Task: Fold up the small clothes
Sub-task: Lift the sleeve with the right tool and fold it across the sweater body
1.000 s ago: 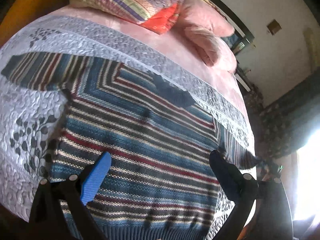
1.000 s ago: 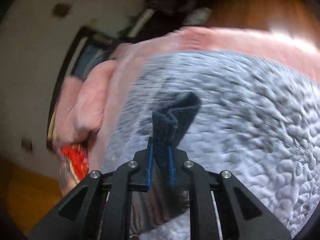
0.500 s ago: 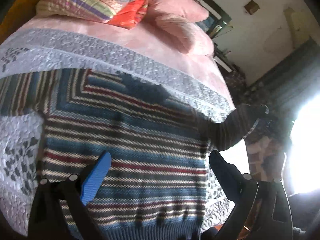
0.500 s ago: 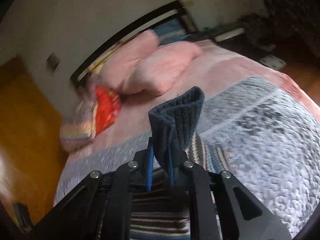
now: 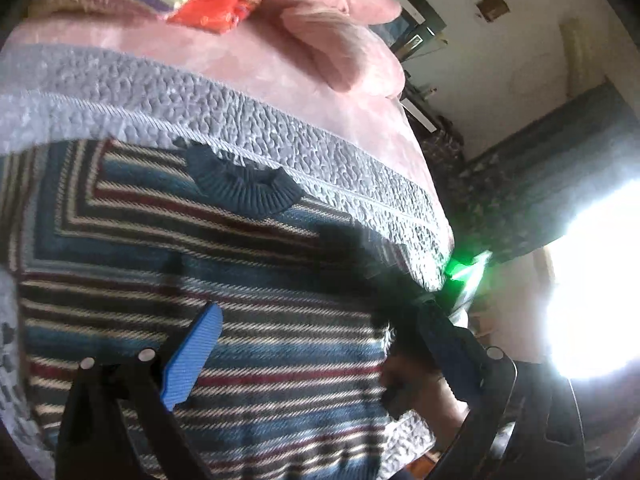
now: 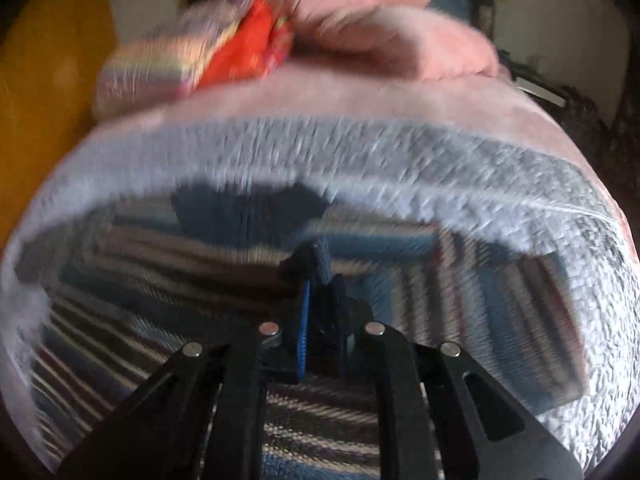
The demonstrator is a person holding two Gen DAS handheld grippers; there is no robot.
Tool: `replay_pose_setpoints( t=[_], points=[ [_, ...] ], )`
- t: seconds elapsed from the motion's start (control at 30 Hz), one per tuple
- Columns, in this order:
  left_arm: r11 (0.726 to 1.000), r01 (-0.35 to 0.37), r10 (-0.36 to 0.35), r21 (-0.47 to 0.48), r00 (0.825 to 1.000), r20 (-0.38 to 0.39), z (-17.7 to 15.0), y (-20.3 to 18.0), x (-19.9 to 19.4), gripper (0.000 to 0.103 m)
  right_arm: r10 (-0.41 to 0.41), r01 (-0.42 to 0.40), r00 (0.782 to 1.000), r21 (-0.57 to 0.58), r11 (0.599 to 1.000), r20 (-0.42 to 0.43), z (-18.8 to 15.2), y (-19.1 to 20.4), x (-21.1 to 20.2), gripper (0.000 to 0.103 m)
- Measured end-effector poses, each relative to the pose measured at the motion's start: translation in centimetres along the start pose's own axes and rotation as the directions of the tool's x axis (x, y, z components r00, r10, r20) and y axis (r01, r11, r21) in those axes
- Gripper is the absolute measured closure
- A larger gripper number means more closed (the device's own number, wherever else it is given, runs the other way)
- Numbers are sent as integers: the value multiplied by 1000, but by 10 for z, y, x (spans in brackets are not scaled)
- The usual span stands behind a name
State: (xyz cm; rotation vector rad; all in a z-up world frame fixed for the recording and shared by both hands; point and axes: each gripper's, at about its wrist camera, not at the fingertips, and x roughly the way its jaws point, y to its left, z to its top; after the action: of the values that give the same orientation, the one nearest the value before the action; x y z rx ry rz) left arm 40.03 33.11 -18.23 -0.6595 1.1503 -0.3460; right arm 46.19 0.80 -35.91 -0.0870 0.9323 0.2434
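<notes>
Black tongs, blue ribbed pads

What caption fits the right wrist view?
Right gripper shut on the sleeve cuff above the striped sweater.

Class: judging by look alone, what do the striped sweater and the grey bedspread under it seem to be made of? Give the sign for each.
Striped sweater: knitted yarn, probably wool or acrylic, matte; visible stitch rows and ribbed dark blue collar. Grey bedspread: quilted woven fabric, soft sheen; puffy pebbled stitching and corded edge.
</notes>
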Motion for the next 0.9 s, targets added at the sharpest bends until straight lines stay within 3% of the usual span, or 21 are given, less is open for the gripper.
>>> replay_pose_setpoints(
  t=[0.1, 0.17, 0.27, 0.53, 0.63, 0.77, 0.8, 0.83, 0.9],
  points=[
    [998, 38, -40, -40, 999, -37, 8, 11, 27, 4, -6, 4, 999, -40, 999, -49, -19, 17, 22, 86],
    [995, 62, -68, -81, 995, -67, 11, 20, 47, 4, 28, -30, 998, -38, 999, -52, -28, 15, 22, 68],
    [975, 126, -149, -183, 981, -121, 13, 36, 86, 4, 60, -60, 998, -11, 998, -16, -42, 4, -3, 51],
    [912, 202, -285, -358, 939, -195, 4, 51, 180, 4, 121, -125, 992, 147, 981, 39, -116, -35, -85, 50],
    [929, 122, -213, -351, 949, -235, 3, 47, 200, 5, 129, -132, 991, 226, 965, 30, -144, -44, -100, 50],
    [931, 91, -182, -354, 956, -231, 3, 45, 207, 6, 142, -142, 990, 281, 949, 21, -169, -47, -107, 50],
    [934, 83, -170, -347, 959, -228, 5, 43, 206, 13, 141, -141, 990, 287, 947, 23, -174, -46, -109, 50],
    [938, 72, -160, -340, 958, -238, 6, 41, 207, 48, 143, -144, 989, 292, 946, 24, -179, -44, -109, 50],
    [946, 9, -103, -323, 956, -276, 9, 43, 213, 88, 149, -151, 988, 297, 943, 32, -189, -41, -107, 50]
  ],
)
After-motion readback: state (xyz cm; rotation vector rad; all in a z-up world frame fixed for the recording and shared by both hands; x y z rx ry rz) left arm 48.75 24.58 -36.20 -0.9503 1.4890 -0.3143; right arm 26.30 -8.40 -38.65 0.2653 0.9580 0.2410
